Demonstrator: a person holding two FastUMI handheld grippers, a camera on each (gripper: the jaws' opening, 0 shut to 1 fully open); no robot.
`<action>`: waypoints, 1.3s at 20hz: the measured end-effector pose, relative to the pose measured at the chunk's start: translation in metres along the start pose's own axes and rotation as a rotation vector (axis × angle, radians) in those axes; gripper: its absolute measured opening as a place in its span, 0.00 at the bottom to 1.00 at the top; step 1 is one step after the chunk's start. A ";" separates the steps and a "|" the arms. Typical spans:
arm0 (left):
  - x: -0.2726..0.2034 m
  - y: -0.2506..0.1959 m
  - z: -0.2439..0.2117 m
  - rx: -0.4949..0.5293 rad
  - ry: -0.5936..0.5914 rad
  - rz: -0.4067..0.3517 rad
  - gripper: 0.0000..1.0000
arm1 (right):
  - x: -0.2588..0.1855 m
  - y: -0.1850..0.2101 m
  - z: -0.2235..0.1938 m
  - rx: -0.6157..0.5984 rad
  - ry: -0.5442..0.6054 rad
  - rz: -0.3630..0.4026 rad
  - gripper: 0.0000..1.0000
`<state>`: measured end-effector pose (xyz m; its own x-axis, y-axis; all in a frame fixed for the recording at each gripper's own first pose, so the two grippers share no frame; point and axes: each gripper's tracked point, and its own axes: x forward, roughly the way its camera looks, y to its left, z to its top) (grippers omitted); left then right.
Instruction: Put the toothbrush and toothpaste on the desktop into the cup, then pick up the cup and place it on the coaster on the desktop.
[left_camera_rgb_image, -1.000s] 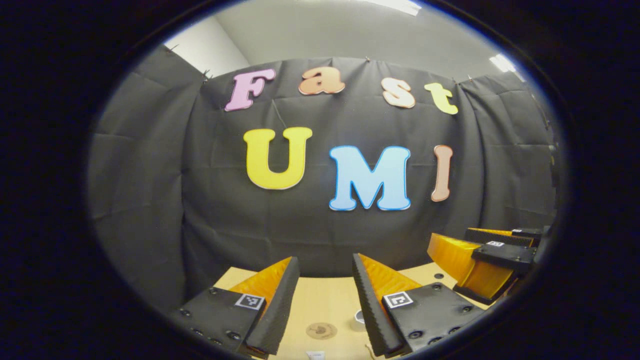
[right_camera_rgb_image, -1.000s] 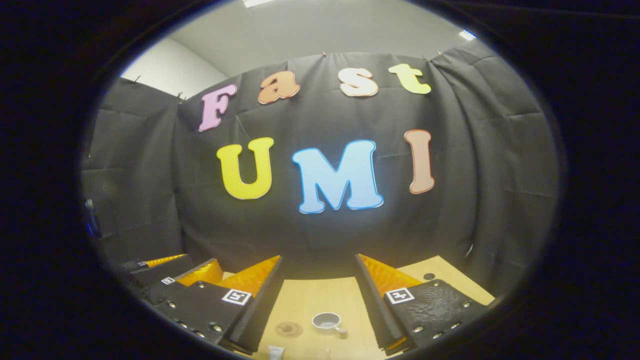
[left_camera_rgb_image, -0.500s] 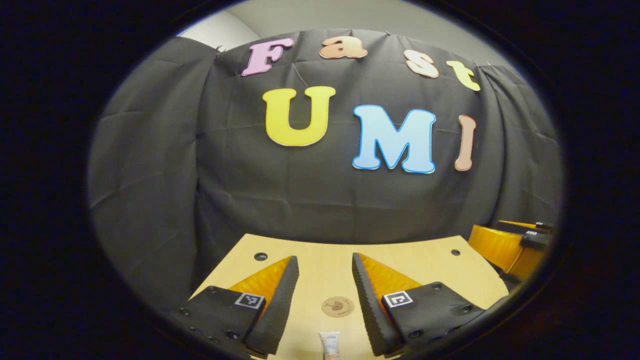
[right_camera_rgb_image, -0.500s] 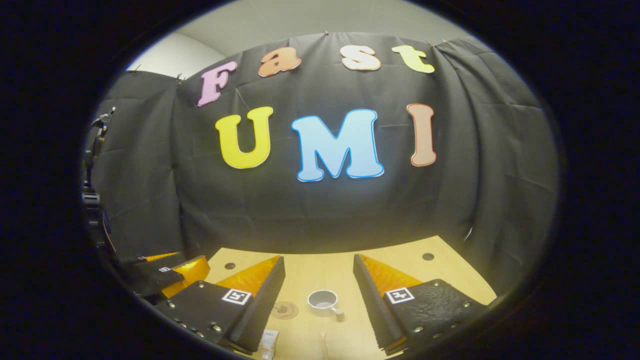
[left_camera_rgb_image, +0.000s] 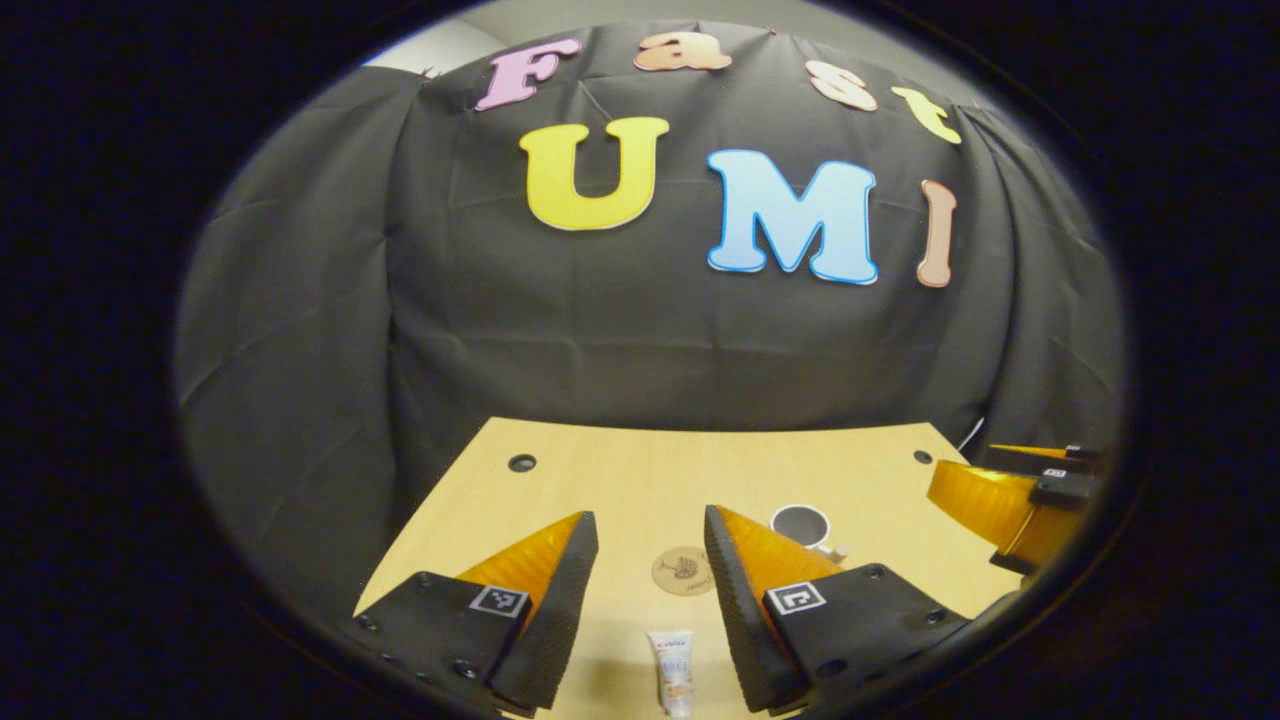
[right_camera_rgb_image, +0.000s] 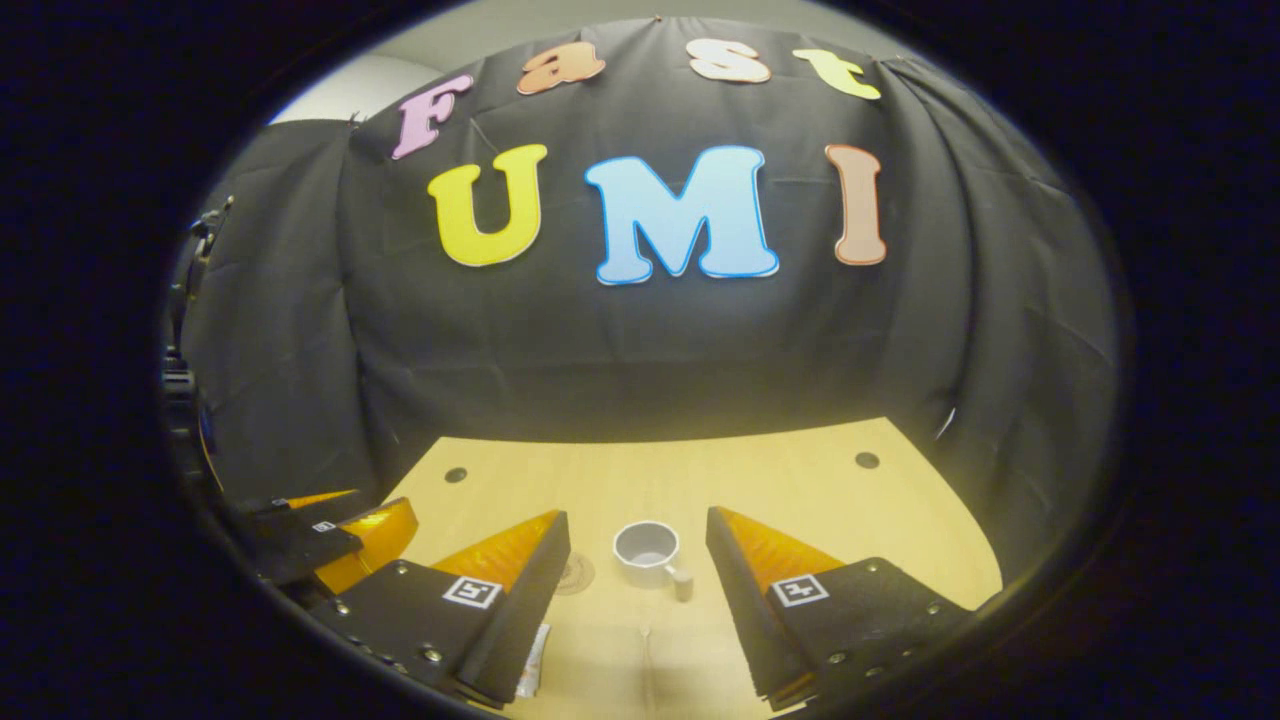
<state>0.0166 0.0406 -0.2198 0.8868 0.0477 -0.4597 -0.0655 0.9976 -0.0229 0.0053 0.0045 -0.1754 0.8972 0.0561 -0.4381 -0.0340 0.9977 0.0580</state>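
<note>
Tipping down toward the desk (left_camera_rgb_image: 600, 480), both your claws, left (left_camera_rgb_image: 650, 580) and right (right_camera_rgb_image: 640, 580), gape empty; toothpaste (left_camera_rgb_image: 673, 670) now at 6 o'clock, ready to grab.

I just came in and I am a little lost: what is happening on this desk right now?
A person holds two open grippers above a wooden desk, gripping nothing yet. The left gripper points toward the toothpaste tube and the coaster. The right gripper faces the cup, standing empty beside the coaster. The toothbrush lies near it.
</note>
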 end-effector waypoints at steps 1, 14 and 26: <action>0.004 -0.001 -0.008 0.004 0.019 -0.002 0.66 | 0.005 -0.001 -0.011 -0.001 0.032 -0.002 0.82; 0.033 -0.015 -0.154 0.028 0.330 -0.034 0.72 | 0.042 0.003 -0.132 0.030 0.375 0.003 0.83; 0.040 -0.012 -0.261 0.030 0.612 -0.033 0.72 | 0.047 -0.003 -0.236 0.006 0.666 -0.010 0.81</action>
<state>-0.0660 0.0179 -0.4696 0.4642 -0.0122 -0.8856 -0.0212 0.9995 -0.0249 -0.0563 0.0129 -0.4076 0.4338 0.0601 -0.8990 -0.0233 0.9982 0.0555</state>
